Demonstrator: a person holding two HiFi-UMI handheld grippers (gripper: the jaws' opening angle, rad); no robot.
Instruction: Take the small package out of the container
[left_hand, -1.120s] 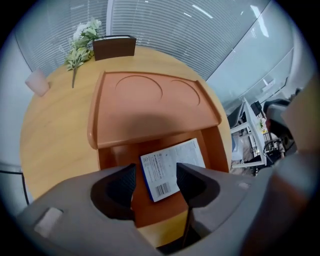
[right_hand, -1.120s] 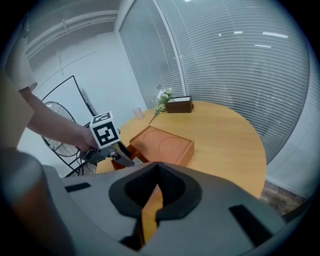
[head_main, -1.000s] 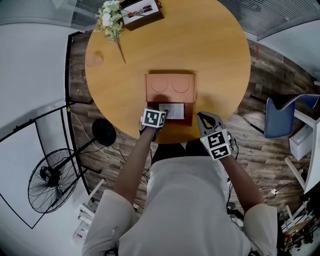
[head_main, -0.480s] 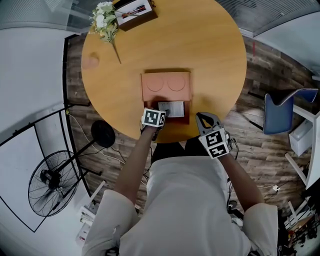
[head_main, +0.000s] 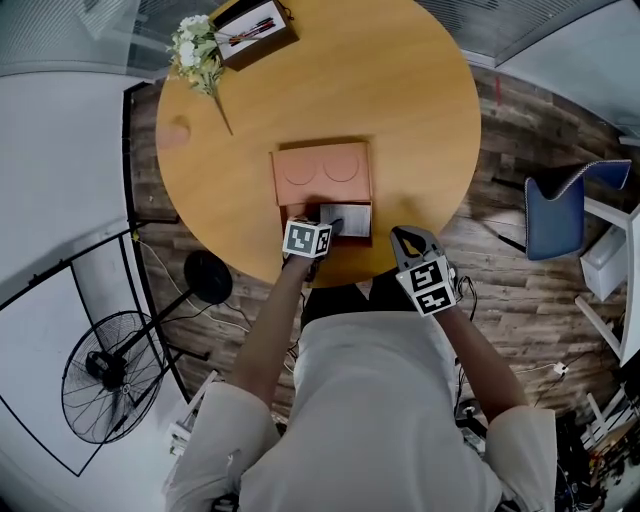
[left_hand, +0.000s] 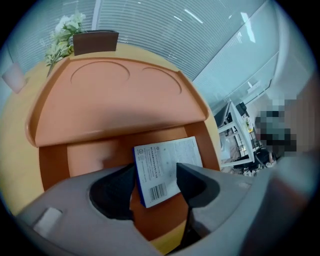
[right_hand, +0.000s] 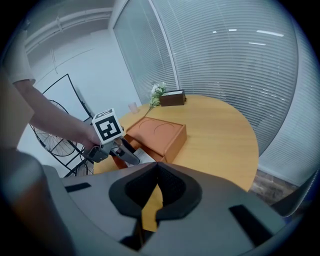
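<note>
An orange container (head_main: 322, 175) sits near the front of the round wooden table (head_main: 420, 120), its lid (left_hand: 115, 100) pushed back over the far half. The small white package (left_hand: 165, 160) with a barcode lies tilted in the uncovered near half (head_main: 348, 218). My left gripper (left_hand: 156, 175) reaches into that half. Its jaws stand close on either side of the package's near end, one pad against the blue edge. My right gripper (right_hand: 157, 187) is shut and empty, held off the table's near edge (head_main: 405, 240). From there I see the left gripper (right_hand: 122, 152) at the container (right_hand: 160, 132).
At the table's far edge lie a flower bunch (head_main: 195, 45) and a brown tray of pens (head_main: 255, 22). A floor fan (head_main: 105, 370) and a black stand base (head_main: 208, 272) are left of the table. To the right stands a blue chair (head_main: 560, 215).
The head view has drifted, so the table sits further left. The package lies nearer the container's right wall than before. Both grippers hold about the same places.
</note>
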